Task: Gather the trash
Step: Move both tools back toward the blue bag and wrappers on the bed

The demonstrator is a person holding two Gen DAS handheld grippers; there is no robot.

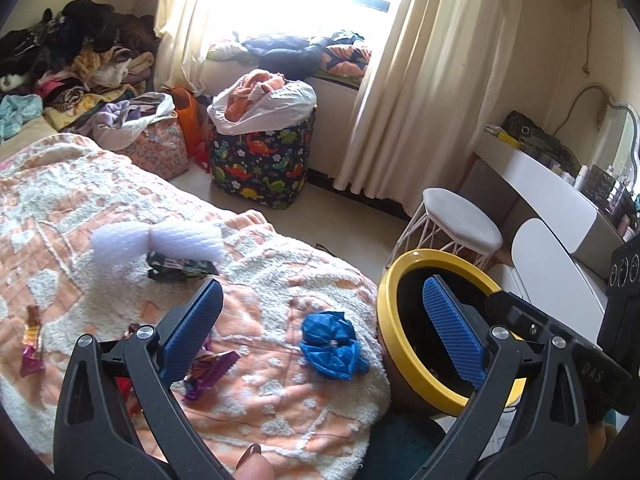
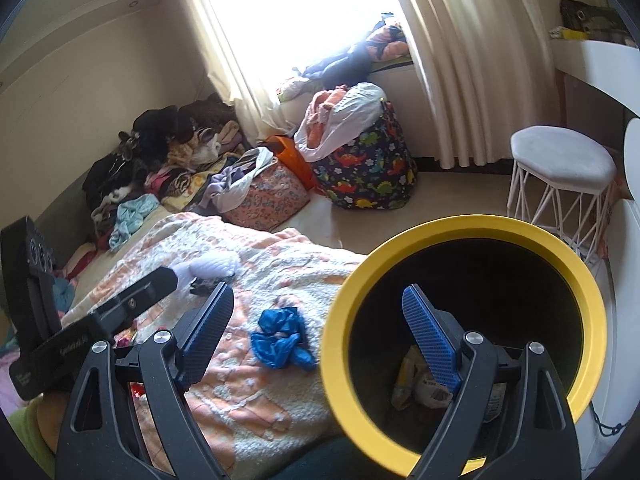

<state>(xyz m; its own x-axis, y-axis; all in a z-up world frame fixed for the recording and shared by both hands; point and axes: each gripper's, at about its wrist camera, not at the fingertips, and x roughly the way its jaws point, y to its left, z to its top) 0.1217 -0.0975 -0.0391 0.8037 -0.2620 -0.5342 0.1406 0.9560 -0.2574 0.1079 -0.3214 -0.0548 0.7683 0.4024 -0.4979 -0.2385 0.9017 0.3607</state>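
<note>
A yellow-rimmed black bin (image 1: pixel 390 340) (image 2: pixel 464 232) stands at the bed's corner, with wrappers (image 2: pixel 416 384) at its bottom. A crumpled blue bag (image 1: pixel 330 344) (image 2: pixel 280 338) lies on the orange-white blanket (image 1: pixel 100 200) beside the bin. A white foam net (image 1: pixel 160 242) lies over a dark wrapper (image 1: pixel 180 268) farther up the bed. Purple and red candy wrappers (image 1: pixel 210 368) lie near my left gripper (image 1: pixel 324 316), which is open and empty above the blanket. My right gripper (image 2: pixel 320 320) is open and empty, with its right finger over the bin mouth.
A dinosaur-print hamper (image 1: pixel 260 160) and a floral bag (image 1: pixel 160 148) full of clothes stand on the floor by the curtained window. Clothes are piled at the bed's far end (image 1: pixel 72 60). A white stool (image 1: pixel 460 224) and a white dressing table (image 1: pixel 540 184) stand at the right.
</note>
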